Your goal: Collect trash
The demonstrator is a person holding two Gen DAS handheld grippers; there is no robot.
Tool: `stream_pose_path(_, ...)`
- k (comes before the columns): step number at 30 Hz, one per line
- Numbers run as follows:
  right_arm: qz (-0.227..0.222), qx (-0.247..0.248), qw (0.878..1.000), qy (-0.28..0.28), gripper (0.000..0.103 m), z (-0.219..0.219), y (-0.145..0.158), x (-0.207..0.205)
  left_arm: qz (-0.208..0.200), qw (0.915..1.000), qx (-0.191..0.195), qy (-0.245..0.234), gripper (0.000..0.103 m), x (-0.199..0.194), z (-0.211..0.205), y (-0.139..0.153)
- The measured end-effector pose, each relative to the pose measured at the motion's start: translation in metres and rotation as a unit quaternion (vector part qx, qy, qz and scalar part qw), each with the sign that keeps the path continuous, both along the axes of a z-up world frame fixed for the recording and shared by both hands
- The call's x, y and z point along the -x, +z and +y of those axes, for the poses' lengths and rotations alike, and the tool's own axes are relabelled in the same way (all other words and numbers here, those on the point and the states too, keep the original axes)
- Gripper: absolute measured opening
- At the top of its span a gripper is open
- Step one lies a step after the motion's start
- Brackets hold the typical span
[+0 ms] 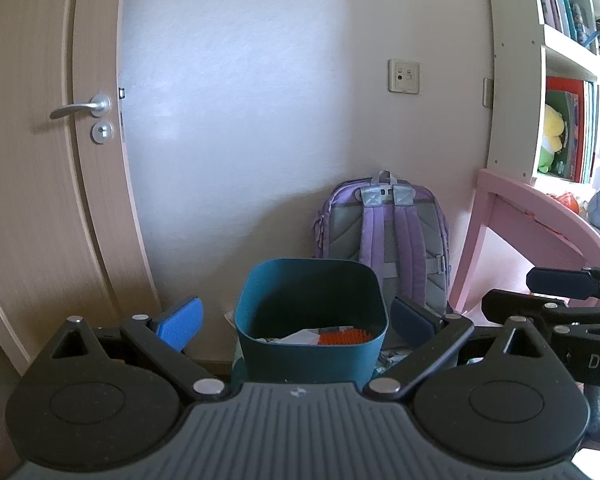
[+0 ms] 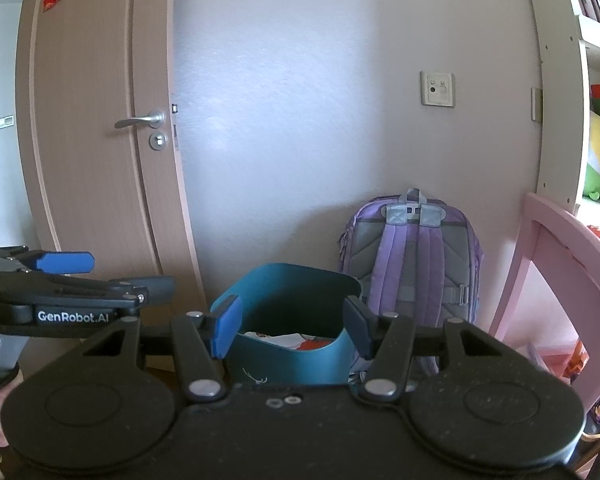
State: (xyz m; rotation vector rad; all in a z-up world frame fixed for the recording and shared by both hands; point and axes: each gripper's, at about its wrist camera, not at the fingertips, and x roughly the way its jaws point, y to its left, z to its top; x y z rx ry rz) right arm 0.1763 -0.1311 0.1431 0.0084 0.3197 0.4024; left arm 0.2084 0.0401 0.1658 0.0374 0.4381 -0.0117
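Left gripper (image 1: 296, 320), right gripper (image 2: 290, 326) both spread, empty; teal bin (image 1: 312, 344) ahead, seemingly holding scraps.

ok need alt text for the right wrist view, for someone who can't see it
The open right gripper points at a teal bin on the floor holding paper and something orange. A purple backpack leans on the white wall behind it, with a wooden door to the left and a pink chair to the right. The left gripper shows at left.
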Motion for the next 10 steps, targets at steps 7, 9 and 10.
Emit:
stream_pose_path(7, 0.006, 0.002, 1.0, -0.004, 0.056, 0.0007, -0.0039, -0.0029, -0.008, 0.9999, -0.011, 0.002, 0.101, 0.0022, -0.0038, -0.0037)
stream_pose_path(9, 0.009, 0.001, 1.0, -0.004, 0.056, 0.001, -0.0045, -0.0054, -0.007, 0.9999, -0.011, 0.002, 0.101, 0.0021, -0.0042, -0.0051)
stream_pose_path(10, 0.009, 0.002, 1.0, -0.005, 0.056, 0.001, -0.0052, -0.0058, -0.006, 0.9999, -0.01, 0.001, 0.101, 0.0015, -0.0039, -0.0058)
